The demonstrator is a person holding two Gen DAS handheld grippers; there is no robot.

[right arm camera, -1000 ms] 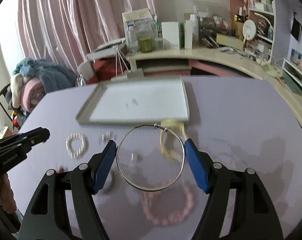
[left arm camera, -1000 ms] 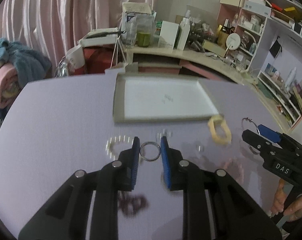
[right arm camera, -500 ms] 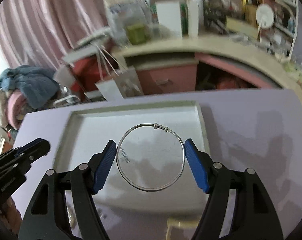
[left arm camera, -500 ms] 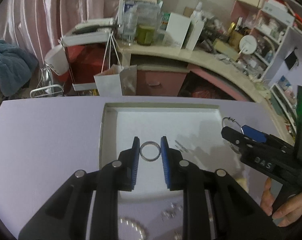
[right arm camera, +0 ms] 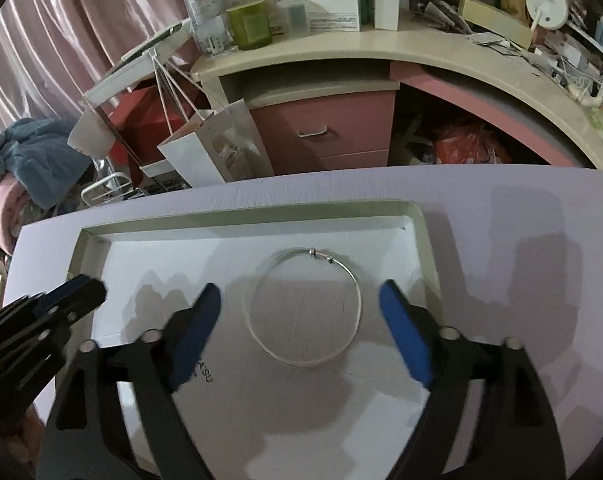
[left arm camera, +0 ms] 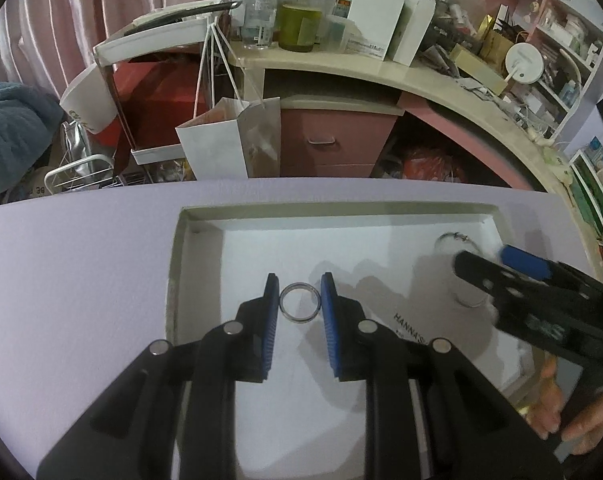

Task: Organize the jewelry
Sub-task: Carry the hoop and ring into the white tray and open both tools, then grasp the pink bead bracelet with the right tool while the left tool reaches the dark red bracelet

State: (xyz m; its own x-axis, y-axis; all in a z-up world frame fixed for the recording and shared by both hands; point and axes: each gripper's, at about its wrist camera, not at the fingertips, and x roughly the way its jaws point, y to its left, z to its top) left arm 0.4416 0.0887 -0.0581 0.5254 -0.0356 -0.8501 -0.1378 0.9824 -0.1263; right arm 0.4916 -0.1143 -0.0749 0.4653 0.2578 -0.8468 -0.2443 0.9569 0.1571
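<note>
A shallow white tray [left arm camera: 177,264] lies on the lilac table; it also shows in the right wrist view [right arm camera: 425,248]. My left gripper [left arm camera: 300,307] is shut on a small silver ring [left arm camera: 300,307] and holds it over the tray's left half. My right gripper [right arm camera: 300,316] is open over the tray's right half. A thin silver bangle [right arm camera: 303,308] lies loose between its blue pads, touching neither. The bangle also shows in the left wrist view [left arm camera: 457,268], partly behind the right gripper [left arm camera: 501,268].
The lilac table [left arm camera: 69,280] ends just behind the tray. Beyond it stand a white paper bag [left arm camera: 229,140], a pink drawer unit [left arm camera: 333,140] and a cluttered curved desk [right arm camera: 381,48]. A blue blanket pile [right arm camera: 37,160] is at far left.
Both grippers moved forward from the loose jewelry on the table to over the tray. My right gripper opened and let go of the bangle. The left still holds the ring.
</note>
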